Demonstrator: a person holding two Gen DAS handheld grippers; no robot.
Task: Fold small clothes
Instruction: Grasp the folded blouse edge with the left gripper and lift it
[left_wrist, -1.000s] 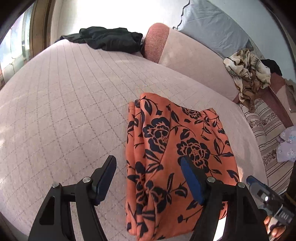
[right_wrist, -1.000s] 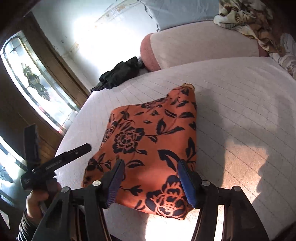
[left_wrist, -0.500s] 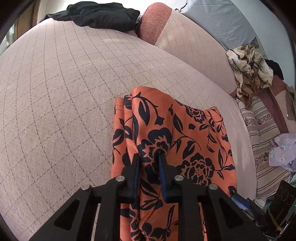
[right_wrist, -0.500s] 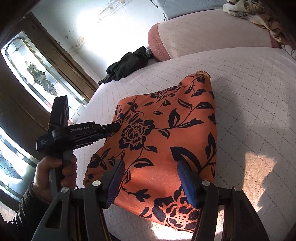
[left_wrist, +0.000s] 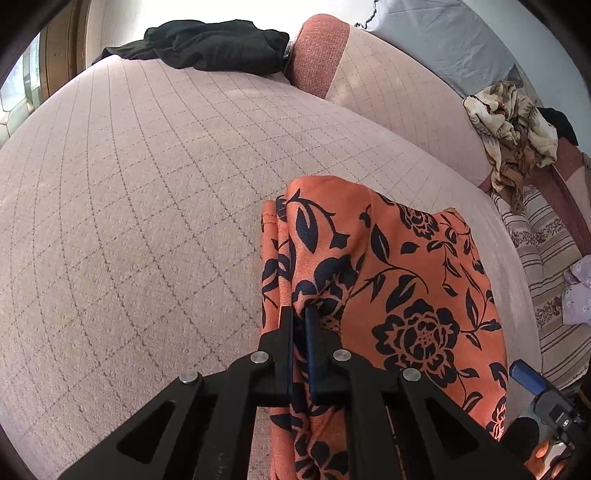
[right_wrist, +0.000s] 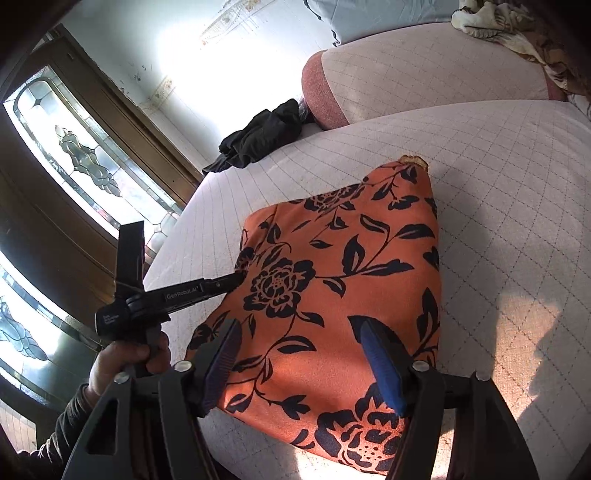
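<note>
An orange garment with a dark floral print (left_wrist: 406, 280) lies folded on the pink quilted bed (left_wrist: 147, 221). It also shows in the right wrist view (right_wrist: 332, 280). My left gripper (left_wrist: 300, 314) is shut on the garment's left edge, pinching a bunched fold of cloth; it also shows from the side in the right wrist view (right_wrist: 236, 277). My right gripper (right_wrist: 303, 354) is open and hovers over the near end of the garment, its fingers on either side of the cloth and holding nothing.
A black garment (left_wrist: 218, 44) lies at the far end of the bed by a pink bolster (left_wrist: 388, 85). A beige patterned cloth (left_wrist: 513, 122) is heaped at the right. A wooden door with glass panes (right_wrist: 74, 166) stands to the left of the bed.
My left gripper went from wide open to shut on the garment's left edge, and now pulls up a fold. My right gripper stayed open and moved closer over the garment's near end.
</note>
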